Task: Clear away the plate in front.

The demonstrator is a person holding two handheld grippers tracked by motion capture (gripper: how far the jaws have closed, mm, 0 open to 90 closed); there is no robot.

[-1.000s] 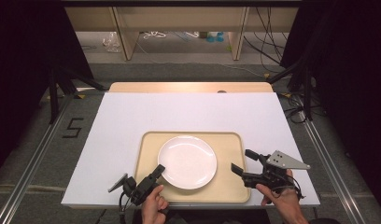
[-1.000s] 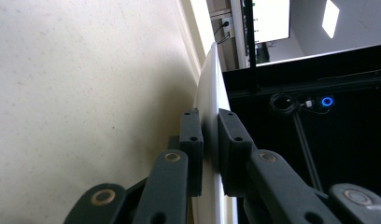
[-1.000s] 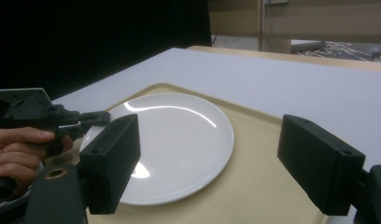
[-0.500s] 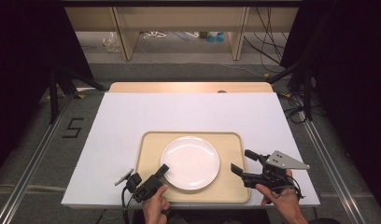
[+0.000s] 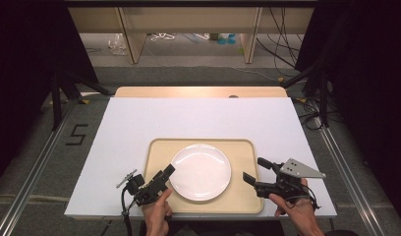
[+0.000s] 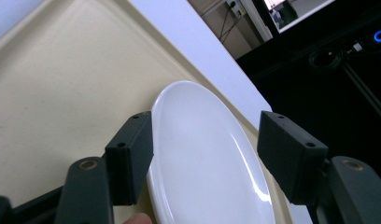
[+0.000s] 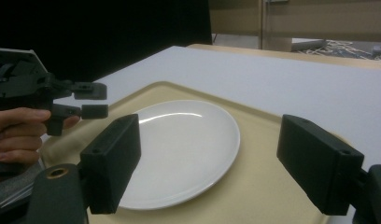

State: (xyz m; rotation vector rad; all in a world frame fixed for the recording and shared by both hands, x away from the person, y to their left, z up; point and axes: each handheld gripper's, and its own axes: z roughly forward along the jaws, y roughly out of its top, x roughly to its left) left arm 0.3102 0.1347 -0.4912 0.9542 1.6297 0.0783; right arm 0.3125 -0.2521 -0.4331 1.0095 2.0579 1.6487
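White plate (image 5: 200, 171) lying flat in the middle of a beige tray (image 5: 243, 147), which rests on the near part of a white-covered desk (image 5: 198, 118). The left gripper (image 5: 165, 173) is held at the tray's near left corner, its tips just over the plate's left rim; its jaws have just been opening and now stand apart, one to each side of the rim with a gap on both, so that the pads do not press on the plate. In the left gripper view the plate (image 6: 202, 154) runs up between the two black jaws of that gripper (image 6: 205, 154), with the tray (image 6: 62, 79) beneath. The right gripper (image 5: 255, 169) is held above the tray's right edge, near the plate and not touching it; its jaws are spread wide with nothing between them. In the right gripper view this gripper (image 7: 209, 158) faces the plate (image 7: 184, 144) across the tray (image 7: 254, 177), and the left gripper (image 7: 93, 100) appears beyond the plate's far rim, held in a hand (image 7: 16, 135).
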